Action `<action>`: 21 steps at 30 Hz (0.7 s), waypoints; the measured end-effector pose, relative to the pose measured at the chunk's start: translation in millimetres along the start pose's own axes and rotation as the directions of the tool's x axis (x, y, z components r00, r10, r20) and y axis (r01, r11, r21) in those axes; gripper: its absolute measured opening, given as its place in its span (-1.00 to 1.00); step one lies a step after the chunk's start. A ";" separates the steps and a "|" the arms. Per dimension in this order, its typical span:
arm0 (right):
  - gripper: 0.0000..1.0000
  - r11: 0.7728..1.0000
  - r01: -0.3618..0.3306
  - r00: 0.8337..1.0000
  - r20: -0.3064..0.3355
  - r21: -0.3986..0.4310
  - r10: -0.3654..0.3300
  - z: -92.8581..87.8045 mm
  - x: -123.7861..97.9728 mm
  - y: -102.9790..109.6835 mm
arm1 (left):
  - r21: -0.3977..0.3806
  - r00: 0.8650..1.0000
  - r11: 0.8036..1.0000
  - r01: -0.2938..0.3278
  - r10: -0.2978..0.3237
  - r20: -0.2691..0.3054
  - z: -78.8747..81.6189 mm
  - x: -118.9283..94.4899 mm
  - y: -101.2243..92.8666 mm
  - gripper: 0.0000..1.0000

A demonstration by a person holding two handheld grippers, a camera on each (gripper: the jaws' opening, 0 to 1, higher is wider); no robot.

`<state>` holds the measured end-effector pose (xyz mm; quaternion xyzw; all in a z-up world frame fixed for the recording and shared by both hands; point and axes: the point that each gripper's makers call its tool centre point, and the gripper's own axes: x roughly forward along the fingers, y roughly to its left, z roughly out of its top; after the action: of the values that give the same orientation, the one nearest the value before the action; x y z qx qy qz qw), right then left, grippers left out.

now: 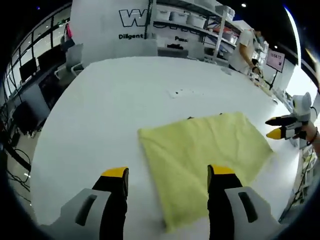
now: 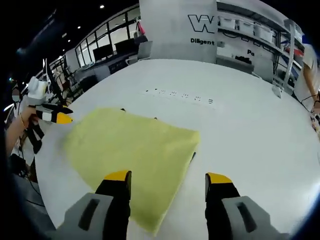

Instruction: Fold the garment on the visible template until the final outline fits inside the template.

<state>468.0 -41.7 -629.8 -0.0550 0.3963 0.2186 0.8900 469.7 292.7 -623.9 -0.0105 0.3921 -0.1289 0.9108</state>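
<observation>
Left tool (image 1: 167,181): jaws spread wide, nothing between them, hovering above the near edge of the yellow garment (image 1: 202,160). Right tool (image 2: 167,185): jaws likewise apart and empty, above the garment's near corner; in the left gripper view it sits off the garment's far side. Garment lies flat, folded to a rough rectangle, on the white table (image 1: 110,105). Small dark template marks (image 2: 156,118) peek out at its edges.

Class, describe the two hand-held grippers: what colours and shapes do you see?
Both grippers, left and right, have two black jaws capped with yellow tips, rising from light grey housings with dark slots. Seen from the side, the right gripper carries a white-grey block on top.
</observation>
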 end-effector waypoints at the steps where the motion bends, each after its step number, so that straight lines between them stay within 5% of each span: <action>1: 0.14 1.000 -0.002 1.000 -0.003 0.000 0.002 -2.2 -1.1 0.5 | 0.006 1.000 1.000 -0.001 0.001 -0.007 -3.8 -2.2 0.1 0.32; 21: 0.07 1.000 -0.013 0.998 -0.065 0.020 0.014 -44.4 -9.7 10.6 | -0.003 0.996 1.000 0.015 -0.016 -0.088 -51.1 -16.2 -9.9 0.18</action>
<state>427.5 -47.5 -652.1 -0.0505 0.4274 0.2188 0.8757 420.1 291.2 -646.6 -0.0087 0.4320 -0.1359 0.8915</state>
